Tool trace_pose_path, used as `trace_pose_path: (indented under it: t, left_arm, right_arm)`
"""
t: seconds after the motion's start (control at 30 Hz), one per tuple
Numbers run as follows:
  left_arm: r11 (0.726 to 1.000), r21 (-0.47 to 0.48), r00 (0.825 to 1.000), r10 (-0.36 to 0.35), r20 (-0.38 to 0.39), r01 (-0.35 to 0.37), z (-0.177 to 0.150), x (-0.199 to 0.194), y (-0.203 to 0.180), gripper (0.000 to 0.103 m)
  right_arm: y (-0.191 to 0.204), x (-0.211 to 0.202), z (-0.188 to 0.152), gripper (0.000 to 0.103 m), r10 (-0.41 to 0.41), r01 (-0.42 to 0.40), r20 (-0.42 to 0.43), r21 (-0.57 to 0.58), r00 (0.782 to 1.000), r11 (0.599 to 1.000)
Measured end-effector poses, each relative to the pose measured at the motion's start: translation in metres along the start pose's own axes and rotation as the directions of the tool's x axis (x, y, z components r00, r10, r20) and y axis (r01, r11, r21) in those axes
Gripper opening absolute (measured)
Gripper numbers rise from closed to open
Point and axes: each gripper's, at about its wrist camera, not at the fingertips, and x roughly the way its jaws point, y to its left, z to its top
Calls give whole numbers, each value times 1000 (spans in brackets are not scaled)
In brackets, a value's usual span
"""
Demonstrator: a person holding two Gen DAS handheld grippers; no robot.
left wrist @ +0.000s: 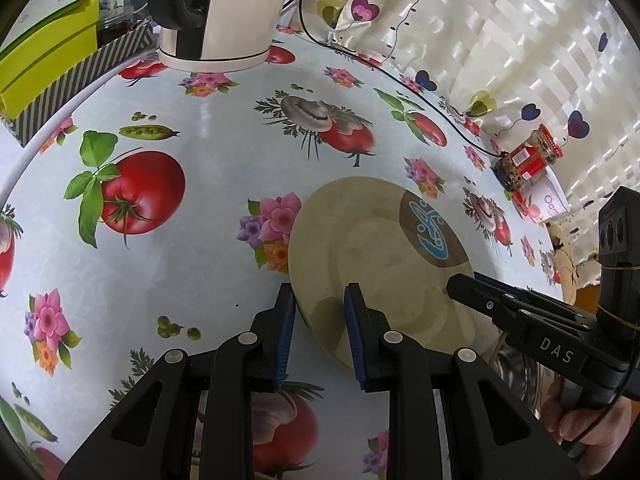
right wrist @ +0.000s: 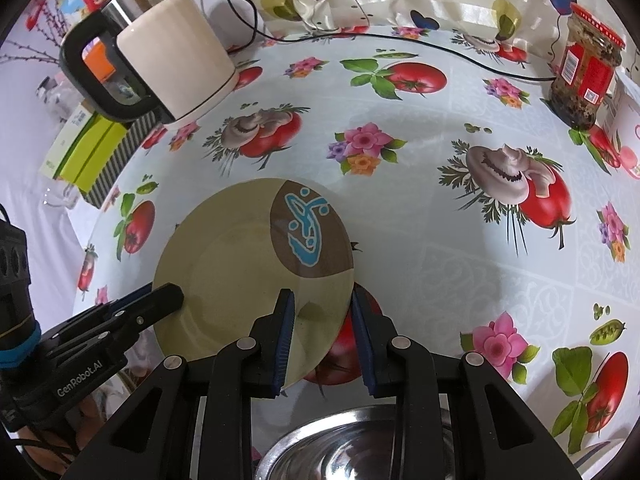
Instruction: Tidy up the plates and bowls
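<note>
A beige plate (left wrist: 380, 256) with a brown patch and a blue motif is held tilted above the table; it also shows in the right wrist view (right wrist: 240, 256). My left gripper (left wrist: 320, 332) straddles its left rim, one finger under and one over, jaws apart. My right gripper (right wrist: 323, 336) straddles its right rim the same way. Each gripper shows in the other's view, left (right wrist: 160, 300) and right (left wrist: 468, 284). A steel bowl (right wrist: 352, 448) sits below the right gripper.
The table (left wrist: 208, 240) has a cloth printed with tomatoes and flowers. A white kettle (right wrist: 176, 60) stands at the back left beside a striped box (right wrist: 100, 152) with green packs. A jar (right wrist: 584, 76) stands at the back right. A black cable (right wrist: 440, 52) runs along the curtain.
</note>
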Motion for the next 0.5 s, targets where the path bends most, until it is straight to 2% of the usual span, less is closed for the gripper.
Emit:
trace_pose_path:
  t: [0.5]
  left_arm:
    - [1000,11,999,-6,44,5,-3,-15,1,25]
  right_arm:
    - [5,-7,-4,28,12,-12,24,-7,1000,1000]
